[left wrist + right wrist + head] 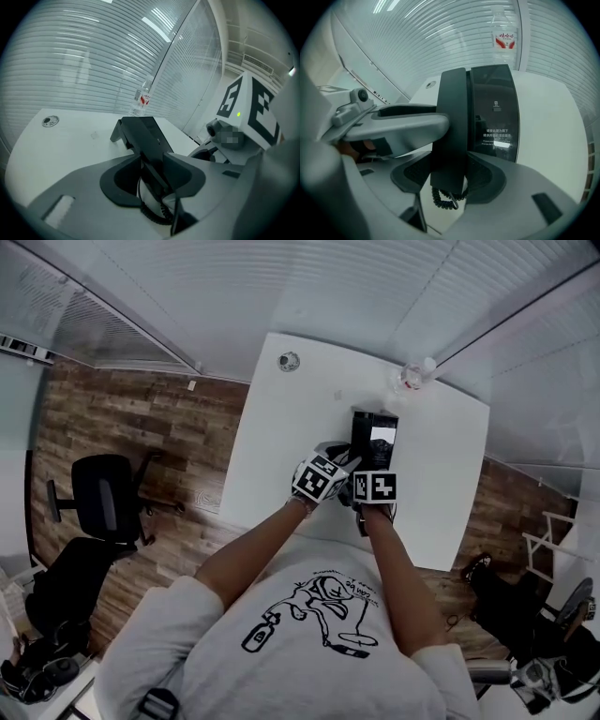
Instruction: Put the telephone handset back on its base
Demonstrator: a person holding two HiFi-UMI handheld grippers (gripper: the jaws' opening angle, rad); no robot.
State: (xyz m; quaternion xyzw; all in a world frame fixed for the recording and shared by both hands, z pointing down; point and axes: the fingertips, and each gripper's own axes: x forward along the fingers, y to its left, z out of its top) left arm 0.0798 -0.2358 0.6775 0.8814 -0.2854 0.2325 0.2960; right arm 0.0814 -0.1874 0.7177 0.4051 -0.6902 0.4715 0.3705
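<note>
**A:** Setting, largest first?

**B:** White rectangular table point(281, 427), bearing a black telephone base with glossy dark screen panel point(494, 103), propped at a slant on its stand.

**A:** Position of the task's thing?

**B:** Black oblong plastic handset point(451, 122), laid along the panel's left side, over its cradle. Fully seated or just above: not decidable from these views.

**A:** Tool state?

**B:** Right gripper point(449, 176) clamped across the handset's near end, one pad on each flank. Left gripper point(152, 176) closed on the same handset's left edge, apparently steadying.

**A:** Good execution of the seating step?

**B:** Keep the handset parallel to the panel. Lower both ends together and press lightly until flush. Only then spread the jaws evenly and draw straight back. Mind the black coiled cord point(443, 196) hanging beneath the near end, and keep it clear of cradle and pads.
</note>
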